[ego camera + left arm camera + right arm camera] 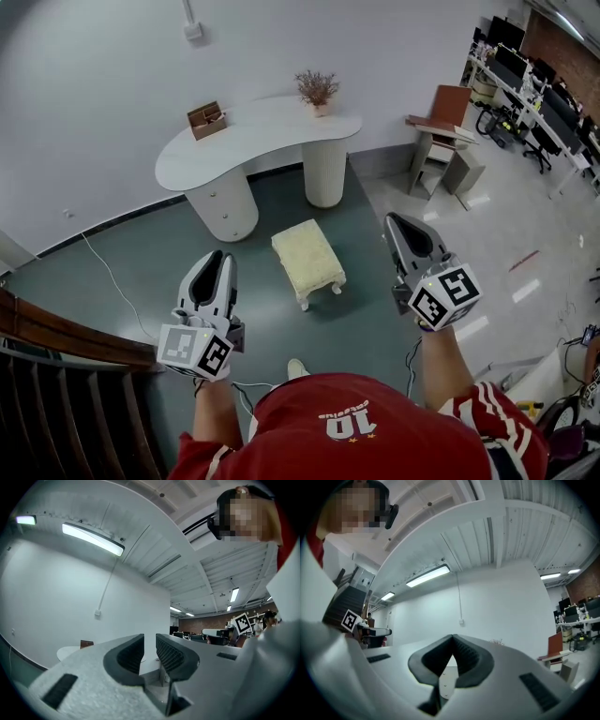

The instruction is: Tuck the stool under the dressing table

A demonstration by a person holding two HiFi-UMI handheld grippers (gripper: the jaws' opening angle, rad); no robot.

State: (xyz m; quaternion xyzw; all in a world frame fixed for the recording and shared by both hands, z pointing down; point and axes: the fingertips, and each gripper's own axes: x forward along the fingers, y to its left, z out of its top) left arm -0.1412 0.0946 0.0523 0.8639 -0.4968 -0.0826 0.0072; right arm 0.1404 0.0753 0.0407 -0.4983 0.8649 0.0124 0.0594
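The dressing table (258,141), white and kidney-shaped on two round pedestals, stands against the wall. Its knee gap faces the person.

The stool (307,260) stands on the dark floor just short of that gap, apart from the table and not yet tucked. It is low and rectangular, with a cream padded top and pale curved legs. Its long axis runs roughly away from the person toward the gap, slightly slanted.

The stool lies ahead of and between both grippers, touched by neither. The left gripper (217,255) appears marginally nearer. Its pads (130,656) stand a narrow slit apart with nothing between them. The right gripper (397,221) has its fingertips pressed together, empty.
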